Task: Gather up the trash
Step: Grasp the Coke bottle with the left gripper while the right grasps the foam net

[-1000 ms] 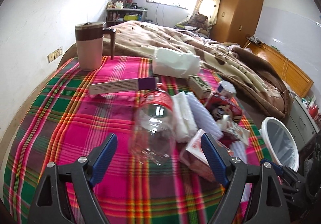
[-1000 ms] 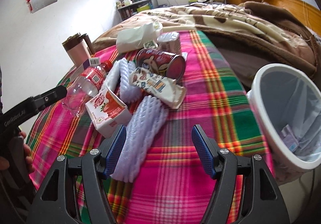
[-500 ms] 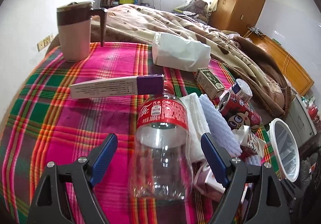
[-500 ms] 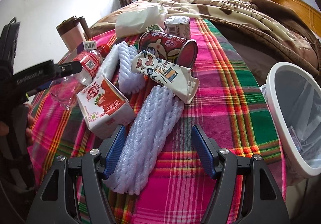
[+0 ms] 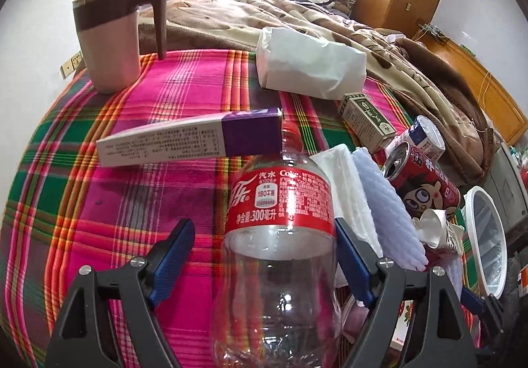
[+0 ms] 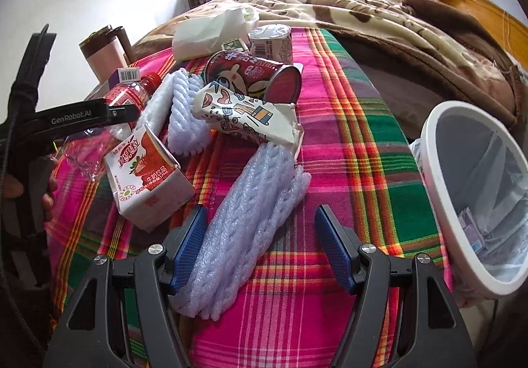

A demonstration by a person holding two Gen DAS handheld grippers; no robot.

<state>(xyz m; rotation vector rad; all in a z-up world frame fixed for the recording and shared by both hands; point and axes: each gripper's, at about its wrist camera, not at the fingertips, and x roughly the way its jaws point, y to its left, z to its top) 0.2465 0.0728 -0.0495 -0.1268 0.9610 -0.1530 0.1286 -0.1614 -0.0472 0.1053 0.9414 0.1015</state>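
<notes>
An empty clear bottle with a red label (image 5: 280, 203) lies on the plaid tablecloth (image 5: 99, 203). It sits between the closing jaws of my left gripper (image 5: 262, 236). The right pad is at its side and the left pad stands apart from it. My right gripper (image 6: 260, 219) straddles a lilac foam net (image 6: 264, 176), also closing. Its left pad is against the foam and its right pad is off it. The white trash bin (image 6: 435, 143), lined with a bag, stands beside the table at the right. A strawberry milk carton (image 6: 145, 176) lies left of the net.
Behind are a printed paper wrapper (image 6: 244, 117), a red can (image 6: 250, 74), a second foam net (image 6: 184, 110), a small tin (image 6: 270, 41), a white paper bag (image 5: 307, 64), a green box (image 5: 366, 120), a long purple-ended box (image 5: 188, 140) and a brown mug (image 5: 109, 38). A bed lies beyond.
My left gripper has moved forward and down, so the bottle now lies between its jaws. The right gripper has edged closer over the foam net. Both pairs of jaws have narrowed slightly.
</notes>
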